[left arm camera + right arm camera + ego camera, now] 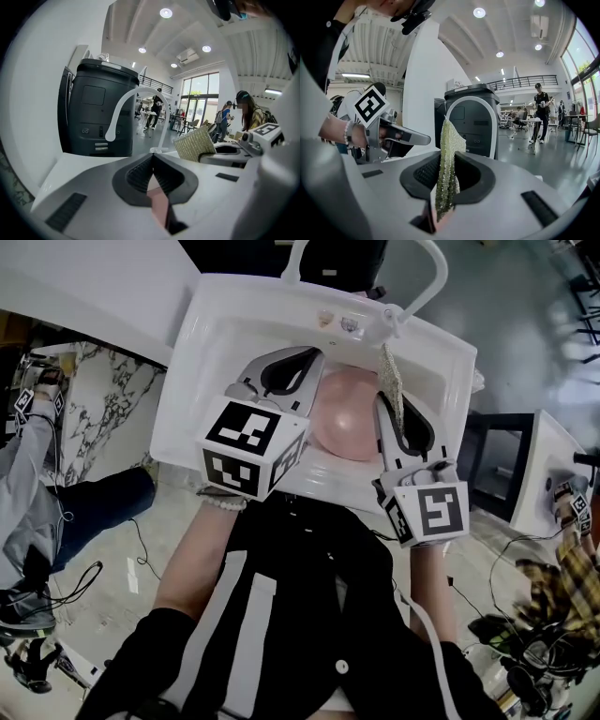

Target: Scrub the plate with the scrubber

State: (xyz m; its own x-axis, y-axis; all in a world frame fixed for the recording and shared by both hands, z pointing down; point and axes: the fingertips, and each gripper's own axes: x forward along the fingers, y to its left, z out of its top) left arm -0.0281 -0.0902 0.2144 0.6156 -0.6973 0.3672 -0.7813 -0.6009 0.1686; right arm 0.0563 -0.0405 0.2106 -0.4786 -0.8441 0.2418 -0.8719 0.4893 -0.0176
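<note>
Pink plate (349, 427) is clamped at its rim in the left gripper (312, 360); the right gripper (386, 409) pinches the scrubber (392, 381).

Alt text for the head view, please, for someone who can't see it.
Seen from above, a person at a white sink holds a pink plate by its rim in the shut left tongs. The right tongs grip a mesh scrubber upright by the plate's right side; a faucet arches behind.
</note>
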